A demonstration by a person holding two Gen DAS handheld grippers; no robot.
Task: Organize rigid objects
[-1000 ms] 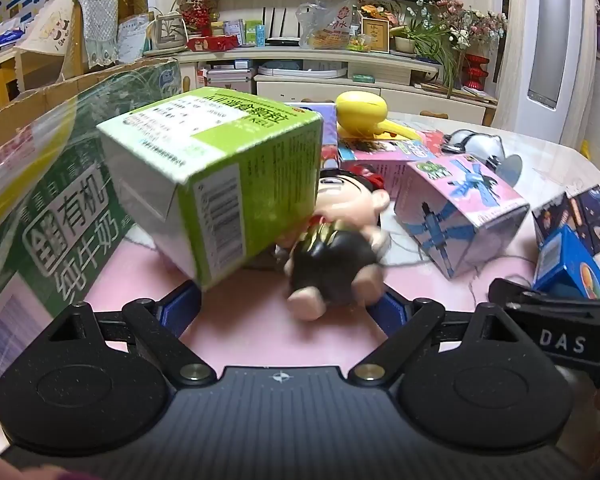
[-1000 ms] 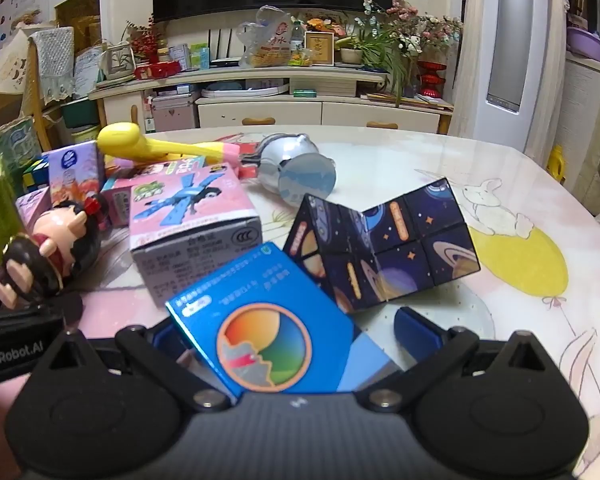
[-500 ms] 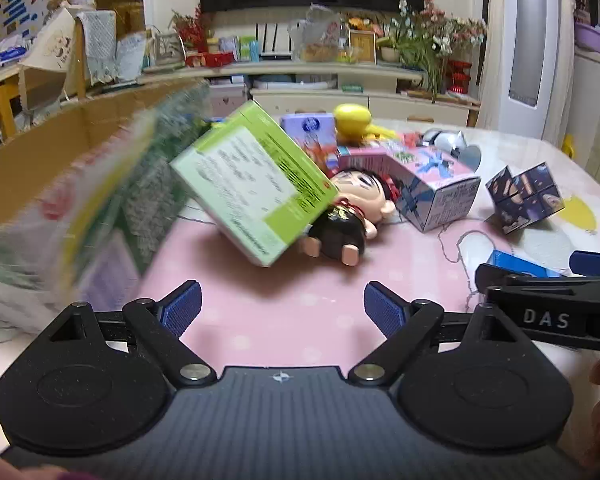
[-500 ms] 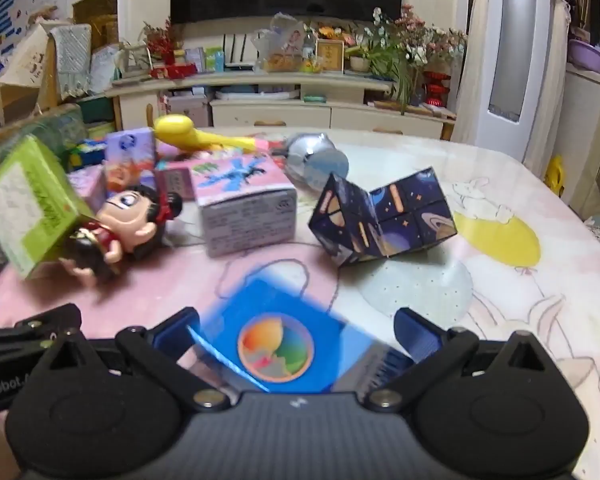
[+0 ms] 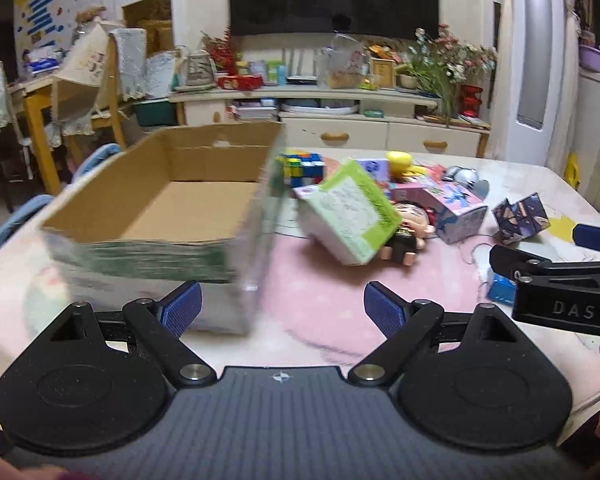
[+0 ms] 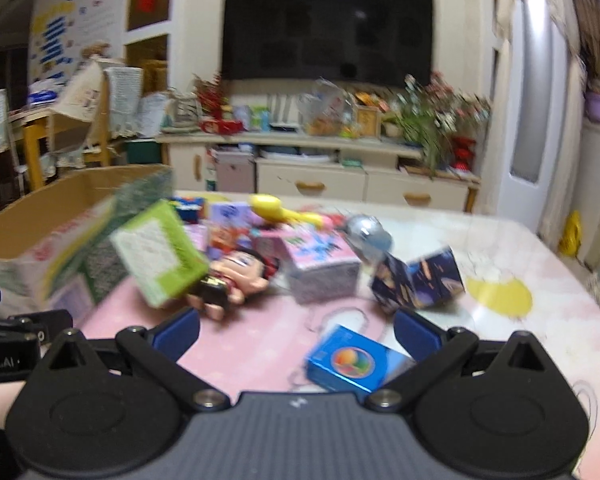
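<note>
Because the green box leans tilted on the doll beside the cardboard carton, either wide-fingered, empty gripper, left gripper or right gripper, could topple it.

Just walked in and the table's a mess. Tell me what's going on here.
A person holds a gripper in each hand over a table of toys and boxes. Both the left gripper and the right gripper are open and empty. The cardboard box looks empty. The green box leans on a doll, and a blue box lies by the right gripper.
</note>
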